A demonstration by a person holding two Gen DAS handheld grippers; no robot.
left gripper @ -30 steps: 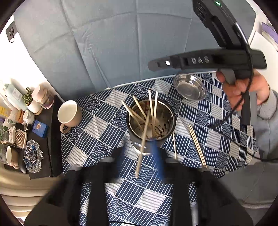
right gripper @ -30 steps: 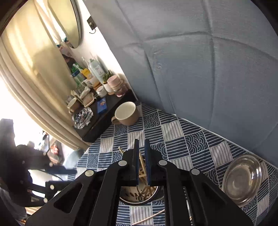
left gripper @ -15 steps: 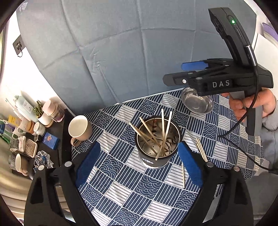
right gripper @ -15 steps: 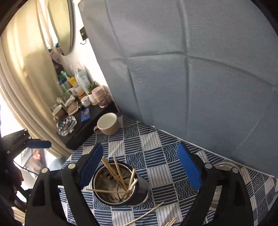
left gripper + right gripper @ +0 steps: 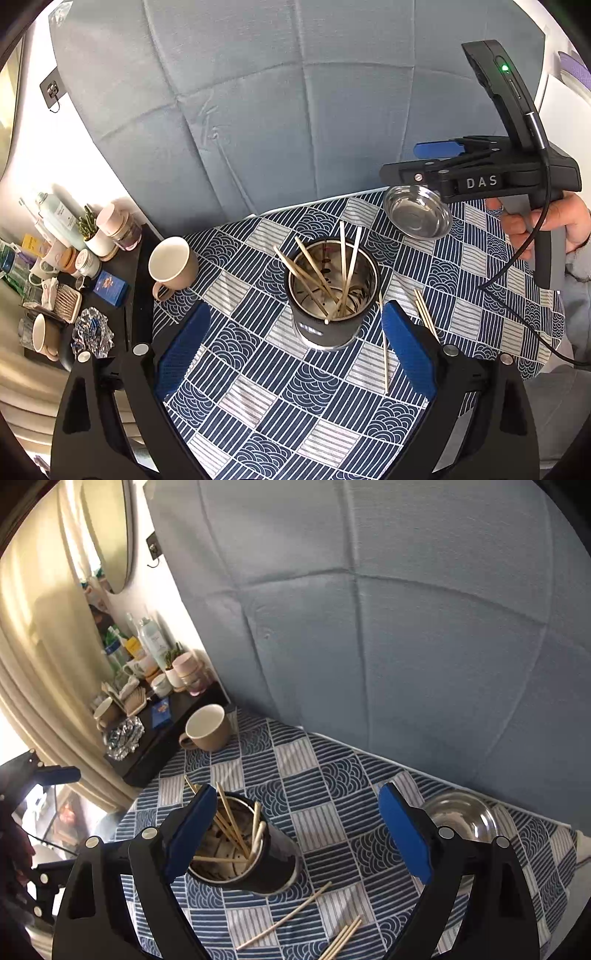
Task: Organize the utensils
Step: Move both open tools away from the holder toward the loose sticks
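Chopsticks, thin pale wooden ones (image 5: 384,347), lie loose on blue patterned cloth (image 5: 258,387), just beside round shiny metal cup (image 5: 332,291). More stand inside cup. My left gripper (image 5: 291,343) spread wide, holding nothing. My right gripper (image 5: 295,834) spread wide too. Next, I think: go low, pinch one stick near middle, lift, drop tip-first in cup. Don't bump cup.

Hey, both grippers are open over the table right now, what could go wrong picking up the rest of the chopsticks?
1. The loose chopsticks lie flat right beside the holder; reaching for them might knock it over.
2. Chopsticks in the holder lean outward past the rim and could snag the right gripper.
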